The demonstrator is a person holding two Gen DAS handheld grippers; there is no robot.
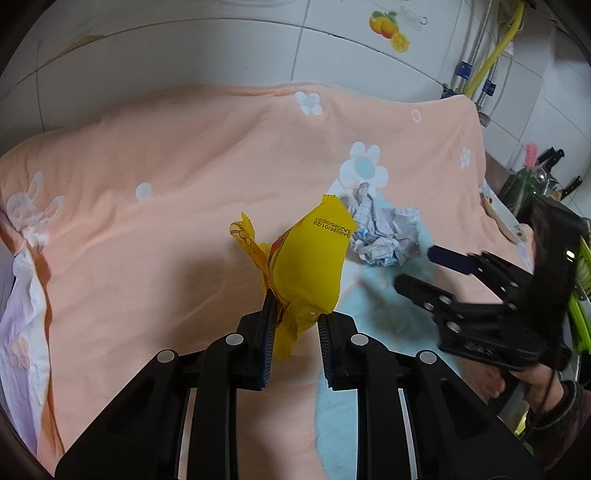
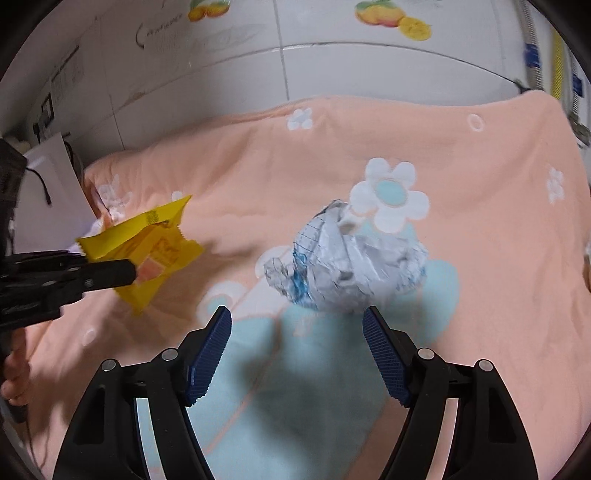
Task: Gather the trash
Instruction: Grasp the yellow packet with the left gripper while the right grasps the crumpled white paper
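My left gripper point(image 1: 295, 314) is shut on a yellow snack wrapper point(image 1: 306, 266) and holds it above the peach flowered cloth point(image 1: 184, 155). The wrapper also shows in the right wrist view point(image 2: 147, 243), held by the left gripper point(image 2: 129, 273) at the left. A crumpled white and blue paper ball point(image 2: 343, 262) lies on the cloth just beyond my right gripper point(image 2: 297, 325), which is open and empty. In the left wrist view the paper ball point(image 1: 384, 236) lies right of the wrapper, with the right gripper point(image 1: 417, 269) open beside it.
A white tiled wall point(image 1: 221, 55) with fruit stickers point(image 1: 388, 27) stands behind the cloth. Pipes and a yellow hose point(image 1: 495, 55) run at the back right. Knives and kitchenware point(image 1: 546, 177) sit at the far right. A white sheet point(image 2: 48, 184) stands at the left.
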